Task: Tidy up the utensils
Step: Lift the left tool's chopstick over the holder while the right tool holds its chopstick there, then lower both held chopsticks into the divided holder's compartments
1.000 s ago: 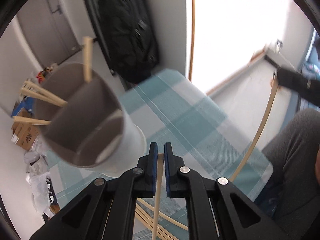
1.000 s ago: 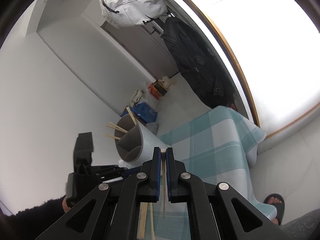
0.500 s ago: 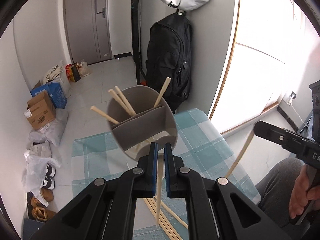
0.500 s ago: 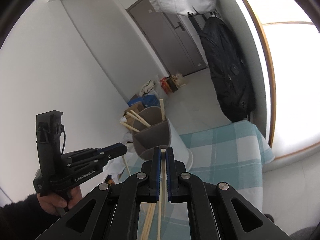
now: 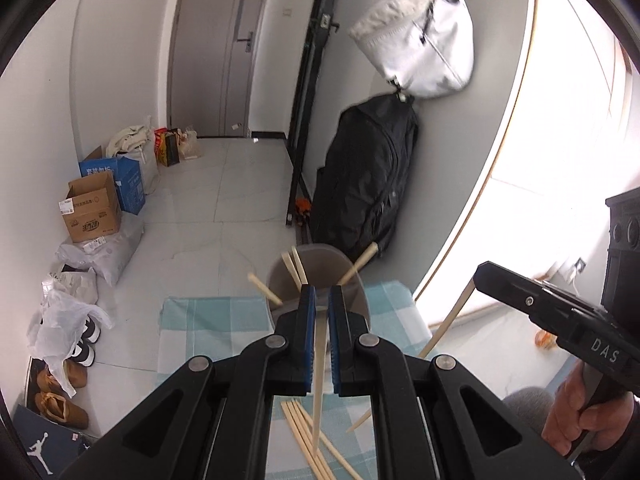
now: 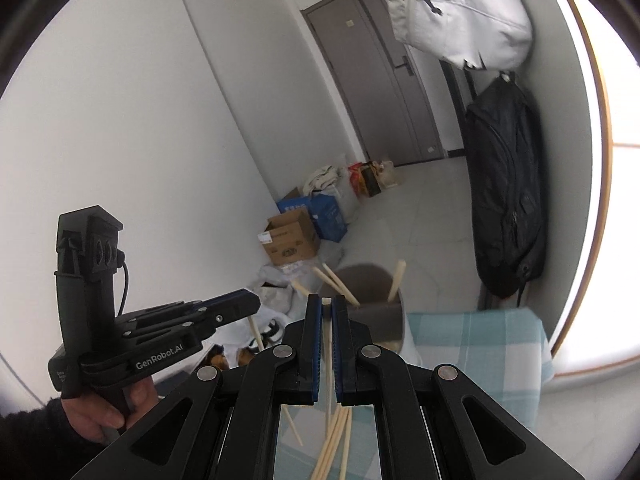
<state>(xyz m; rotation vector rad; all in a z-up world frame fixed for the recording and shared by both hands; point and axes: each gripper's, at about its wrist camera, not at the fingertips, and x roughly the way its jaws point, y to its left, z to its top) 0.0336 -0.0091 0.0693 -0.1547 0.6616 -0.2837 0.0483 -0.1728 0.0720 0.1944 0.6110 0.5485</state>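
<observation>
Left wrist view: left gripper (image 5: pixel 318 308) fingers pinch one pale wooden chopstick (image 5: pixel 318 364), long axis running along them, grey divided cylindrical holder (image 5: pixel 352 300) directly beyond the tips; right gripper (image 6: pixel 326 312) likewise clamps another chopstick (image 6: pixel 328 356), holder ahead, slightly right.

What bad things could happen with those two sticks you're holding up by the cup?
The left tool pinches its chopstick near the top end, so the long hanging part might swing and miss the gray holder. The right tool holds its chopstick the same way. Sticks already in the holder lean outward, so a new one could knock them.
</observation>
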